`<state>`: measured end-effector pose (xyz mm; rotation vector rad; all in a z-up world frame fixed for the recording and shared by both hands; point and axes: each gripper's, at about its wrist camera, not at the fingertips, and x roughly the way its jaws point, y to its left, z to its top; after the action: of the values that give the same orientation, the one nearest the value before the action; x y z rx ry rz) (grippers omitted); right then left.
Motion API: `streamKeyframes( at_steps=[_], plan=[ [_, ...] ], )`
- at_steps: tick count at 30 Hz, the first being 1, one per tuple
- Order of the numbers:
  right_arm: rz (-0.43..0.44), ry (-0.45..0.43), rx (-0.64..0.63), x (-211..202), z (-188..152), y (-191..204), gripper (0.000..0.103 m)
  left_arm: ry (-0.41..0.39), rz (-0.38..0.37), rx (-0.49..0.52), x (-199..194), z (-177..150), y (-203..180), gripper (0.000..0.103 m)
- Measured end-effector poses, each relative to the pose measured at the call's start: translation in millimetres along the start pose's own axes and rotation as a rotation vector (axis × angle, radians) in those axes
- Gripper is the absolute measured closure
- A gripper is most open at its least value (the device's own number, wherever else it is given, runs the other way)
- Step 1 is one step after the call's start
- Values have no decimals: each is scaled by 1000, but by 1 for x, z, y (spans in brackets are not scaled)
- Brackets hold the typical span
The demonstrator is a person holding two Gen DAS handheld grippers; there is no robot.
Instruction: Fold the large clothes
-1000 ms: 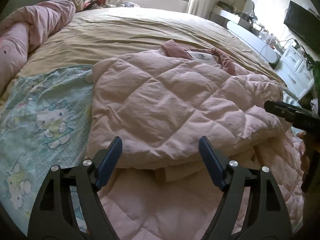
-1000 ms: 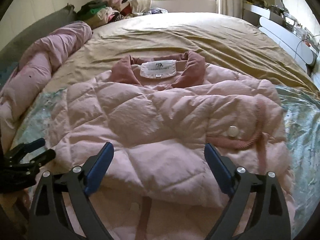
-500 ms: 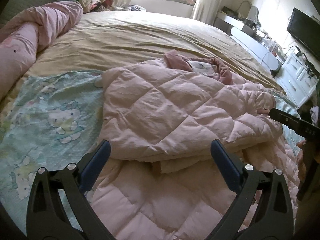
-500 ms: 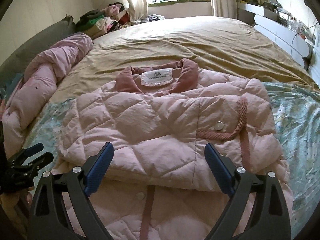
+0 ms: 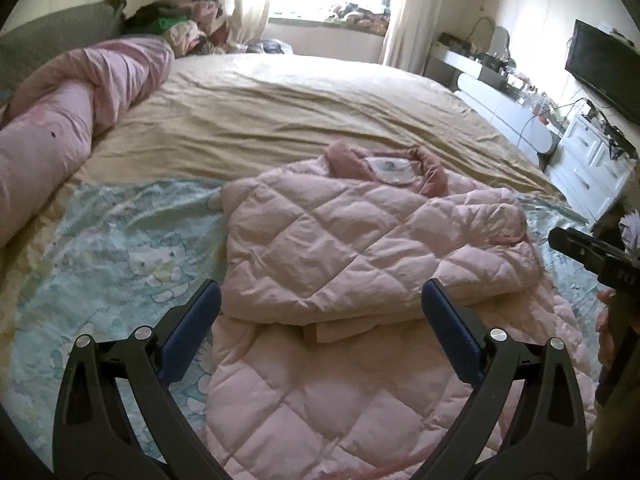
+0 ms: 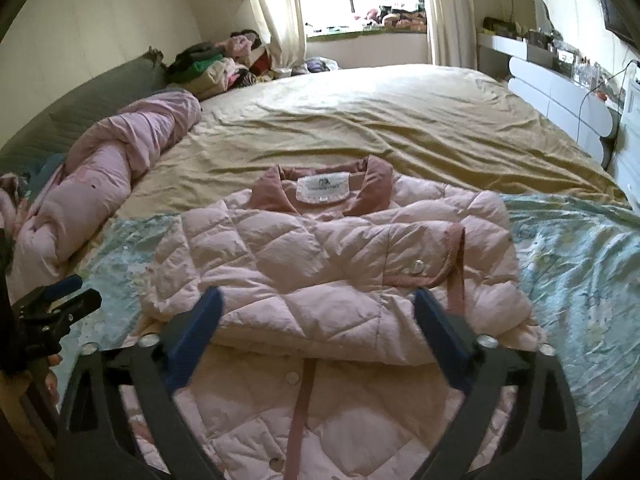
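Pink quilted jacket (image 6: 336, 264) on the bed (image 6: 400, 120), sides folded in over the body, collar (image 6: 320, 190) on the far side. Left gripper (image 5: 320, 316) above the jacket's near left part, jaws just opened, now spread as wide as possible, nothing between, touching nothing. Right gripper (image 6: 316, 320) above the jacket's near middle, jaws also just opened to full width, empty, pads (image 6: 200, 332) clear of the fabric. Rolled pink quilt (image 6: 120, 168) left of the jacket.
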<state>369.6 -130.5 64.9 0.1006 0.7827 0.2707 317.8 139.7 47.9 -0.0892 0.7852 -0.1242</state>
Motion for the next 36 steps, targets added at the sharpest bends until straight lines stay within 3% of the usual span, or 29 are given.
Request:
streamKeyframes(
  at_steps=[17,36],
  plan=[
    [20,-118,-7,-70,-4,-13,4,-103,11,60,-57,-5,-28,9],
    [19,-137,-48,-110,-37,-12,4,-136,12,90,-96,-30,-49,9]
  ],
)
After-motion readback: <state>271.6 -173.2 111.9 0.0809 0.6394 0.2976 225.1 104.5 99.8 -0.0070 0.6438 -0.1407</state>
